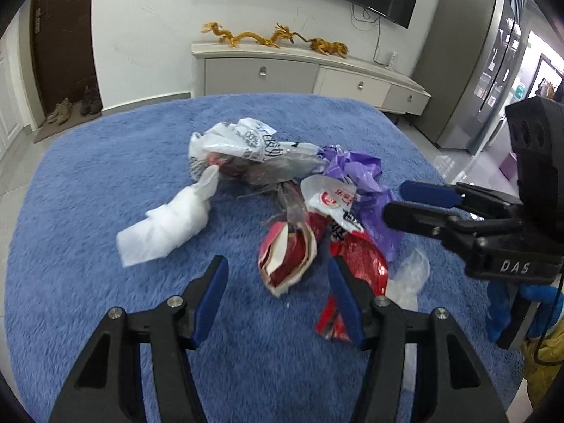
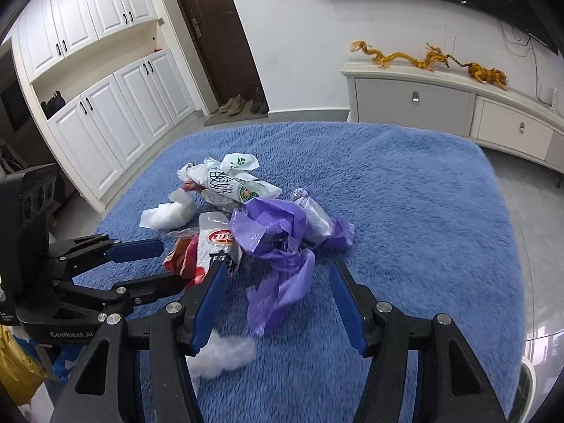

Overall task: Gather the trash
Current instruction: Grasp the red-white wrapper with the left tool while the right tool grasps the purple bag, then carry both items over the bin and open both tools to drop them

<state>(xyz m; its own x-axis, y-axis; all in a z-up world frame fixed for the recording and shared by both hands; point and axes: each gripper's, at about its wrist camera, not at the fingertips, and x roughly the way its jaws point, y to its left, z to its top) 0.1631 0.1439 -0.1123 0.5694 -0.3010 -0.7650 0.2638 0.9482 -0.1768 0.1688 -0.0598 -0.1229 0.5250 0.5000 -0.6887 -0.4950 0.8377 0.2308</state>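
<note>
A pile of trash lies on the blue shaggy cover (image 1: pixel 105 176). It holds a purple plastic bag (image 2: pixel 271 232), a white printed wrapper (image 1: pixel 239 141), a red and white snack packet (image 1: pixel 287 257), a white tissue (image 1: pixel 165 225) and clear film (image 1: pixel 409 275). My left gripper (image 1: pixel 278 268) is open, its jaws on either side of the red packet. My right gripper (image 2: pixel 278 275) is open, its jaws around the lower end of the purple bag. Each gripper shows in the other's view, the right one (image 1: pixel 409 201) and the left one (image 2: pixel 165 264).
A low white cabinet (image 1: pixel 310 74) with golden dragon figures (image 1: pixel 271 38) stands behind the cover. A dark door (image 2: pixel 215 35) with shoes (image 2: pixel 243 104) by it and white cupboards (image 2: pixel 105 105) are to the left. A grey fridge (image 1: pixel 472 70) stands at the right.
</note>
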